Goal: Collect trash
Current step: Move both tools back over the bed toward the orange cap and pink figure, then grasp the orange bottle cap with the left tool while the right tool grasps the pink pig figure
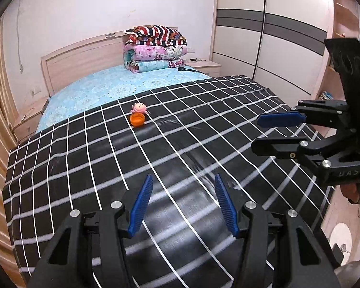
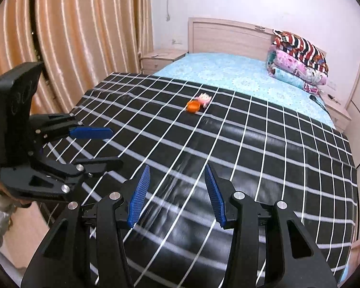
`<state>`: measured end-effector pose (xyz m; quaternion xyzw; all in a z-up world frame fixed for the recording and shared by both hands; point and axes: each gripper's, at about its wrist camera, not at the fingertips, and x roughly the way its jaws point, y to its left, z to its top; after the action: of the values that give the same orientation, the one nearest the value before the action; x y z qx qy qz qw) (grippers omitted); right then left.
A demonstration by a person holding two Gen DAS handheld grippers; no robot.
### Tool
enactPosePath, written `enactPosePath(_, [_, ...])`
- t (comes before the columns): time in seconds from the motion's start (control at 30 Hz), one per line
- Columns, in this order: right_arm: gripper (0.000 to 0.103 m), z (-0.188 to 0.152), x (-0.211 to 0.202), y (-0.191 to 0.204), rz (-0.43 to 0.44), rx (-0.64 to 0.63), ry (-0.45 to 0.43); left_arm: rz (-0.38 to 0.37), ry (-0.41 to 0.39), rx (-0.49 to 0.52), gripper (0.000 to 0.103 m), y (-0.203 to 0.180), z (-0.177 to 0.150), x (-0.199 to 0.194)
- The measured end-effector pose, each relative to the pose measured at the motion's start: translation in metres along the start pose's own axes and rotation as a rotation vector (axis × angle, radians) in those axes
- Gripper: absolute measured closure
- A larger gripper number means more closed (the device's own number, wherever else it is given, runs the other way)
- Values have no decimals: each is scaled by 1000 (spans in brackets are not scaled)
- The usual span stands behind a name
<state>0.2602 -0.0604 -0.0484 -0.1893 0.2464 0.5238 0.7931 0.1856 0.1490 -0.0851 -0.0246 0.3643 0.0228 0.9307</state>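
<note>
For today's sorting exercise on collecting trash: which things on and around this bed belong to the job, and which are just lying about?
Job: orange cap, pink toy beside it, both open claws.

Lying about: folded quilts, curtain, nightstand, wardrobe.

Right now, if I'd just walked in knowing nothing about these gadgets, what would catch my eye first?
Probably the two small bright things lying alone on the black-and-white checked cover of the bed: an orange cap with a pink toy figure right behind it. Next, the stack of folded colourful quilts against the headboard. Nearest you, the left gripper and right gripper both hang open and empty above the cover's near end.
</note>
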Motion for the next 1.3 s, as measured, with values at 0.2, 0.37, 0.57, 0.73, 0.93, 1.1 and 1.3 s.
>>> enactPosePath(0.2, [56,31,31,-15,-17,1,1,14,20,-6,51,21,27,40])
enactPosePath(0.37, [56,49,56,-35,3,50,14,50,13,-29,51,45,47,77])
enactPosePath(0.57, [56,73,81,-48,14,63,32,62,5,-71,51,67,59,106])
enactPosePath(0.73, [56,89,100,-64,11,108,35,61,44,-104,51,83,70,134])
enactPosePath(0.93, [56,100,123,-83,57,179,51,77,91,-120,51,95,77,160])
enactPosePath(1.1, [56,107,141,-90,67,193,74,114,115,-49,74,93,85,169])
enactPosePath(1.3, [56,112,167,-89,94,201,100,79,106,-83,74,100,73,156])
